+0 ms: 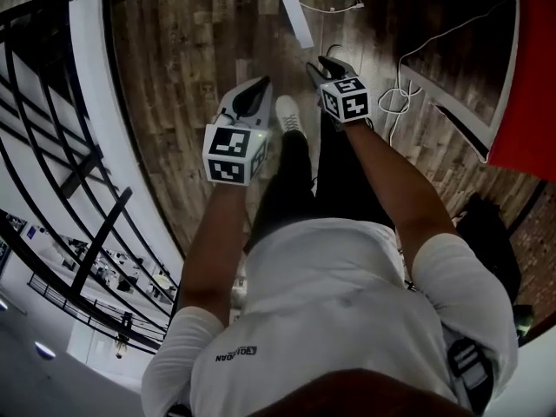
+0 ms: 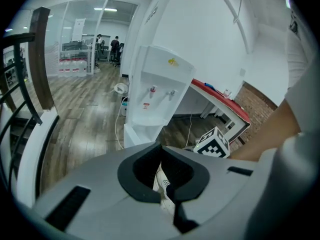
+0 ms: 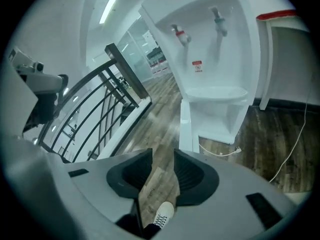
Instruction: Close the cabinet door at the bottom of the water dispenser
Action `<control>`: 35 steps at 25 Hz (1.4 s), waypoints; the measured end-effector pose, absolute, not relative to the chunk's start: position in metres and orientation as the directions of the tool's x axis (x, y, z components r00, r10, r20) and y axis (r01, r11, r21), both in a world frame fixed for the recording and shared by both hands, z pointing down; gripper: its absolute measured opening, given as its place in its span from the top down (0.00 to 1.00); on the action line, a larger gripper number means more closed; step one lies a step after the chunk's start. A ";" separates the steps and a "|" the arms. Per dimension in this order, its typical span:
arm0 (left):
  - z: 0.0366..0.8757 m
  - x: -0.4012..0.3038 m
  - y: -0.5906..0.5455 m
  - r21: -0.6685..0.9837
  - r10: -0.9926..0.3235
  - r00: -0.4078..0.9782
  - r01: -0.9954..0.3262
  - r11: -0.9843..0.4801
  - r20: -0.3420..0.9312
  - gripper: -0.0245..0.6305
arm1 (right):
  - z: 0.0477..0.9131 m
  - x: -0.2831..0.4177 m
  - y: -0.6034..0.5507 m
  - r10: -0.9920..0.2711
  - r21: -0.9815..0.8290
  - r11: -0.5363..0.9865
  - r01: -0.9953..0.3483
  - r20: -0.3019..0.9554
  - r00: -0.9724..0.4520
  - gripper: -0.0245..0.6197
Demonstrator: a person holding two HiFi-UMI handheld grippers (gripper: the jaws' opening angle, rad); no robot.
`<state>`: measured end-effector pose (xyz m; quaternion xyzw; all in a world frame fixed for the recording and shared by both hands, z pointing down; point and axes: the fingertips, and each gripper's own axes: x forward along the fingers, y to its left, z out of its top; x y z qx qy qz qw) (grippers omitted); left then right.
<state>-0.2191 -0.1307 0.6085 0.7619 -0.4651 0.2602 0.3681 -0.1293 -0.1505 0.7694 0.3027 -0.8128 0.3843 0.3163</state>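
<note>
The white water dispenser (image 3: 220, 49) (image 2: 157, 91) stands ahead of me on the wood floor. Its bottom cabinet (image 3: 220, 119) is open, and the white door (image 3: 186, 129) swings out toward me, seen edge-on. In the head view the door is the white strip (image 1: 294, 16) at the top. My right gripper (image 1: 328, 62) (image 3: 163, 154) is open, with only floor between its jaws, a short way from the door. My left gripper (image 1: 265, 82) (image 2: 161, 146) is shut, tips together, holding nothing, and hangs further back to the left.
A black railing with a white base (image 1: 52, 102) (image 3: 100, 99) runs along the left. A white cable (image 1: 400, 85) (image 3: 295, 144) lies on the floor to the right, near a red-topped table (image 2: 220, 96). My white shoe (image 1: 287, 111) is below the grippers.
</note>
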 end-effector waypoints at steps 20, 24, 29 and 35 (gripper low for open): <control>0.675 -0.221 -0.131 0.358 -0.471 0.409 -0.912 -0.199 0.781 0.96 | 0.909 -0.144 -0.159 -0.213 -0.471 0.167 -0.866 0.840 -0.498 0.77; 0.677 -0.215 -0.133 0.360 -0.467 0.418 -0.909 -0.212 0.779 0.96 | 0.909 -0.139 -0.161 -0.226 -0.441 0.201 -0.875 0.848 -0.480 0.77; 0.680 -0.207 -0.142 0.370 -0.461 0.432 -0.902 -0.222 0.775 0.96 | 0.911 -0.118 -0.173 -0.252 -0.385 0.193 -0.902 0.869 -0.425 0.77; 0.684 -0.196 -0.147 0.380 -0.451 0.451 -0.892 -0.244 0.770 0.96 | 0.913 -0.094 -0.188 -0.274 -0.341 0.238 -0.910 0.875 -0.399 0.77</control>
